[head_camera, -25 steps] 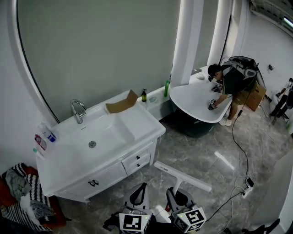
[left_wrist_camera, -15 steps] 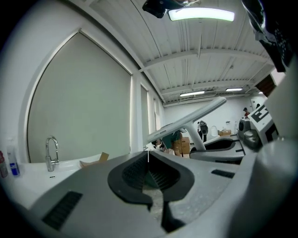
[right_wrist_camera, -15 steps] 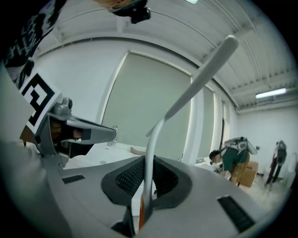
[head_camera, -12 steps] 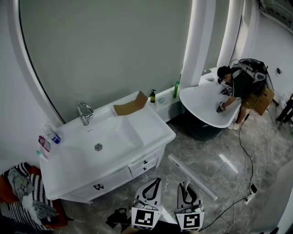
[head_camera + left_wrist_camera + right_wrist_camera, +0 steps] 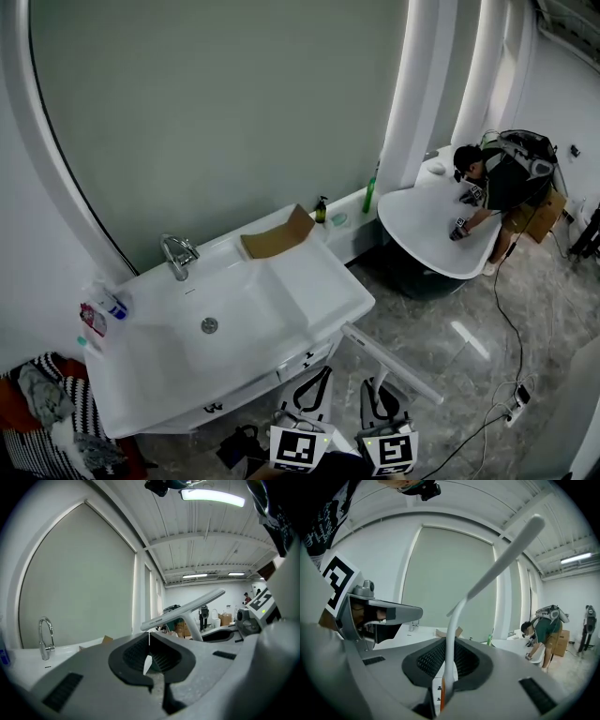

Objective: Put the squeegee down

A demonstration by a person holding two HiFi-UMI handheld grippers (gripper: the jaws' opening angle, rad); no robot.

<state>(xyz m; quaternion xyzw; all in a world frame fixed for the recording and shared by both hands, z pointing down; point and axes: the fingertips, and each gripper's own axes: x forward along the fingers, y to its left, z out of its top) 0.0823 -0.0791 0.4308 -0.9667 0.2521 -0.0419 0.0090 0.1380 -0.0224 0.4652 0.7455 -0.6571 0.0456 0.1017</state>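
A white T-shaped squeegee [image 5: 394,364] hangs over the marble floor, its blade slanting just off the front right corner of the white vanity counter [image 5: 323,281]. My right gripper [image 5: 377,386] is shut on the squeegee's handle [image 5: 451,639], and the blade [image 5: 506,555] rises up and to the right of it. Beside it, my left gripper [image 5: 317,380] holds nothing, and in the left gripper view its jaws [image 5: 149,662] meet with only a thin slit. From there the squeegee blade [image 5: 183,609] shows to the right.
The counter has a sunken basin with a chrome faucet [image 5: 178,253], a folded cardboard piece [image 5: 277,234] and bottles at its left end [image 5: 98,309]. A white bathtub [image 5: 427,225] stands at the back right, with a person [image 5: 497,178] bent over it. A cable and power strip [image 5: 516,396] lie on the floor.
Both grippers and the squeegee have moved toward the vanity; the counter now looms larger and the blade sits by its front right corner. The right gripper's hold is unchanged.
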